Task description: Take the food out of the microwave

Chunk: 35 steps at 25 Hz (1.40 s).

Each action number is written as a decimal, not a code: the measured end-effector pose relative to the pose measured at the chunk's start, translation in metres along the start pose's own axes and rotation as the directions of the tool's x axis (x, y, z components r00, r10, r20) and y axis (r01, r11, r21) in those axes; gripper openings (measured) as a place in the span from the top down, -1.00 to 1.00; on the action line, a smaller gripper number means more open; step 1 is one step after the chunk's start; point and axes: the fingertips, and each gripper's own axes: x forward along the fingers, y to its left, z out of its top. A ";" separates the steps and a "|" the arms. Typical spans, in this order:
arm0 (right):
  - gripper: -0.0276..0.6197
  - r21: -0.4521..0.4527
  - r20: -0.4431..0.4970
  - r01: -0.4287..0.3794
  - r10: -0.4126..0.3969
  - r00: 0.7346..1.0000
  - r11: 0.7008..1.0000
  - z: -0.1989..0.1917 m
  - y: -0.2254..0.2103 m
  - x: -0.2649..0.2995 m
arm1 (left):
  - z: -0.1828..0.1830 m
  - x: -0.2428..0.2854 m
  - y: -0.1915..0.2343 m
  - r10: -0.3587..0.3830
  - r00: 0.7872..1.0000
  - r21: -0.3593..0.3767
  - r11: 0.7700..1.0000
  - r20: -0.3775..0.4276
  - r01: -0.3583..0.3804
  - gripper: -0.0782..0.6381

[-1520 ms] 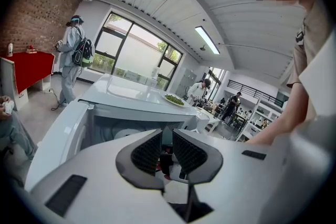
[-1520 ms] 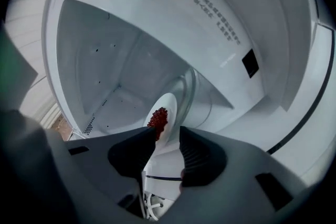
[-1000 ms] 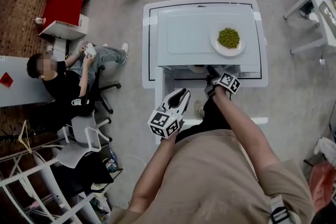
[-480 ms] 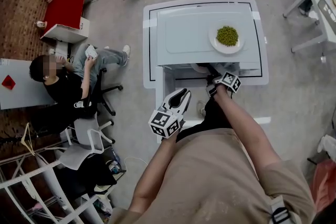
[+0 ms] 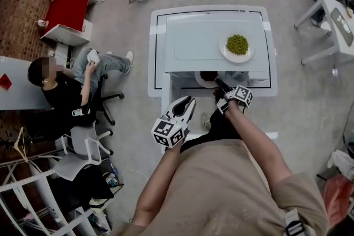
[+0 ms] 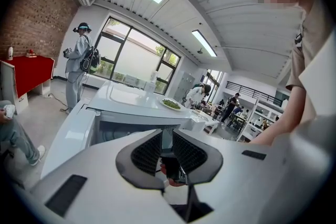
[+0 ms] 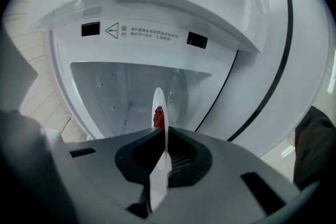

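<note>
**The right claw (image 5: pixel 219 84) gripped a plate of food at the mouth of the microwave.**

In the head view the white box-shaped microwave (image 5: pixel 193 41) stood on the white table (image 5: pixel 156 52). At its front edge, at 12 o'clock from the right claw, the small round white plate (image 5: pixel 202 82) showed about halfway out from under the top. It carried a lump of dark red food (image 5: pixel 208 75). The jaws of the right claw had just been closing, and in the right gripper view they were pressed on the thin rim of this plate, which was seen edge-on before the open cavity. The left claw (image 5: pixel 189 101) was at 8 o'clock from the right one, apart from the microwave. Its jaws were only a narrow slit apart and had nothing between them. On the microwave's top, toward 3 o'clock, lay a larger round white plate (image 5: pixel 225 51) with green peas (image 5: pixel 238 44).
</note>
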 end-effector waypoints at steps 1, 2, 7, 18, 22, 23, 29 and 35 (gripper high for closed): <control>0.87 -0.004 -0.014 0.005 -0.005 1.000 1.000 -0.004 0.002 -0.006 | 0.001 -0.001 0.000 -0.001 1.000 -0.002 1.000 0.005 0.001 0.64; 0.87 -0.009 -0.029 0.010 -0.010 1.000 1.000 -0.007 0.004 -0.011 | 0.002 -0.001 0.000 -0.002 1.000 -0.004 1.000 0.010 0.002 0.64; 0.87 -0.030 -0.102 0.043 -0.046 0.994 0.999 -0.019 0.016 -0.038 | 0.011 -0.003 0.000 -0.003 0.999 -0.007 1.000 0.046 0.003 0.64; 0.87 -0.106 -0.260 0.014 -0.041 0.965 0.994 -0.050 0.065 -0.093 | 0.024 -0.020 0.004 0.000 0.995 -0.017 1.000 0.105 0.002 0.64; 0.87 -0.114 -0.294 0.001 -0.035 0.955 0.994 -0.053 0.084 -0.107 | 0.028 -0.025 0.004 0.006 0.993 -0.014 1.000 0.119 -0.004 0.64; 0.87 -0.122 -0.304 -0.012 -0.026 0.952 0.993 -0.053 0.090 -0.111 | 0.030 -0.027 0.003 0.006 0.992 -0.012 1.000 0.123 -0.004 0.64; 0.86 -0.170 -0.328 -0.095 0.035 0.944 0.981 -0.041 0.142 -0.130 | 0.046 -0.027 -0.005 0.017 0.988 -0.004 1.000 0.156 -0.017 0.64; 0.86 -0.212 -0.318 -0.196 0.122 0.940 0.958 -0.020 0.198 -0.151 | 0.067 -0.022 -0.025 0.022 0.984 0.022 0.999 0.177 -0.026 0.64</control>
